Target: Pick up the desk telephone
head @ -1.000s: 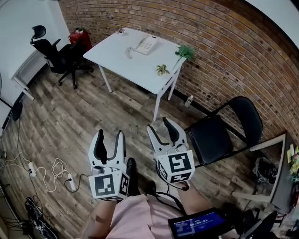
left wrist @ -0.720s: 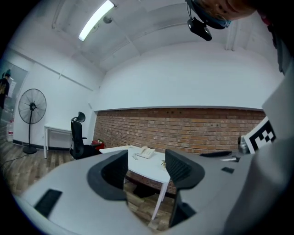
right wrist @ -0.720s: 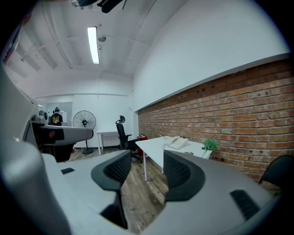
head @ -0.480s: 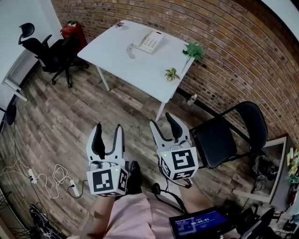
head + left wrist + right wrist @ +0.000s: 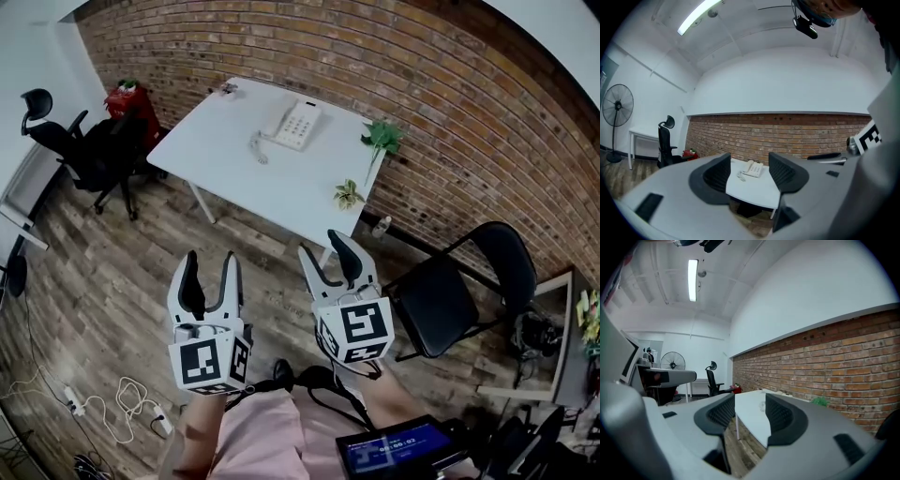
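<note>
Room: an office with a red brick wall (image 5: 422, 84) and a wood-plank floor (image 5: 112, 272).
Table: a white table (image 5: 234, 178) stands against the brick wall.
Telephone: the white desk telephone (image 5: 292, 124) lies on the table's far part, near the wall, with its coiled cord (image 5: 258, 148) beside it.
Plants: two small green plants (image 5: 382, 139) sit at the table's right edge.
Seats: a black office chair (image 5: 75, 150) stands left of the table and a black folding chair (image 5: 450, 291) right of it.
Left gripper (image 5: 211, 261): held over the floor, well short of the table, jaws apart and empty.
Right gripper (image 5: 323, 248): beside the left one, jaws apart and closing with nothing between them.
Floor clutter: white cables (image 5: 122, 403) lie at lower left.
</note>
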Demonstrator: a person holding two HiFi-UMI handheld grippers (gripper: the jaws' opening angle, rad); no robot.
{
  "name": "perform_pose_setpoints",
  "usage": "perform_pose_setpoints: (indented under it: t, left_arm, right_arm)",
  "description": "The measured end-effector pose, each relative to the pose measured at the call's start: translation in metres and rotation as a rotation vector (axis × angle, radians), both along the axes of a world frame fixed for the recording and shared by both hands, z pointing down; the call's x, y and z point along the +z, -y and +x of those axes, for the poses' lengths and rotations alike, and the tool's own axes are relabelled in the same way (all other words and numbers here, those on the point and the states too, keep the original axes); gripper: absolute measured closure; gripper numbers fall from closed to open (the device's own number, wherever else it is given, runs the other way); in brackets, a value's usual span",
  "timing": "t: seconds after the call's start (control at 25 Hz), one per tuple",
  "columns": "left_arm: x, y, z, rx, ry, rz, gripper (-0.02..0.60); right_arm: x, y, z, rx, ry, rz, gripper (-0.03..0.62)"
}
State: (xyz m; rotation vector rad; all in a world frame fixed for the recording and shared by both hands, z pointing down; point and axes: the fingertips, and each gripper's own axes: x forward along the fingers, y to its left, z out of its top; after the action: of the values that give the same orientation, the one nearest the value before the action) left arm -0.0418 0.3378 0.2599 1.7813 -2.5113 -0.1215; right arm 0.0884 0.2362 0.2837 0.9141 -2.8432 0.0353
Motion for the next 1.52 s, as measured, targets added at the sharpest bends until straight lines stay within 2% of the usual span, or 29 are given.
perform_pose_setpoints:
  t: [0.44,0.76,1.12,1.32,1.52]
  left_arm:
    - [0.041,0.052,-0.022,0.071,-0.024,-0.090,0.324]
    - [0.052,0.115,-0.053,0.117,-0.008,-0.132,0.318]
    - [0.076,0.196,-0.083,0.159,-0.040,-0.190,0.296]
    - [0.074,0.250,-0.095,0.194,-0.024,-0.179,0.296]
    - [0.038,0.300,-0.101,0.224,0.013,-0.116,0.296]
  right_arm:
    - [0.026,0.049,-0.032,0.029,-0.015,-0.044,0.387]
    - [0.037,0.112,-0.070,0.038,-0.012,-0.070,0.387]
    - [0.067,0.192,-0.102,0.065,-0.034,-0.143,0.387]
    - [0.066,0.242,-0.113,0.086,-0.020,-0.128,0.387]
    - [0.033,0.289,-0.116,0.113,0.016,-0.092,0.387]
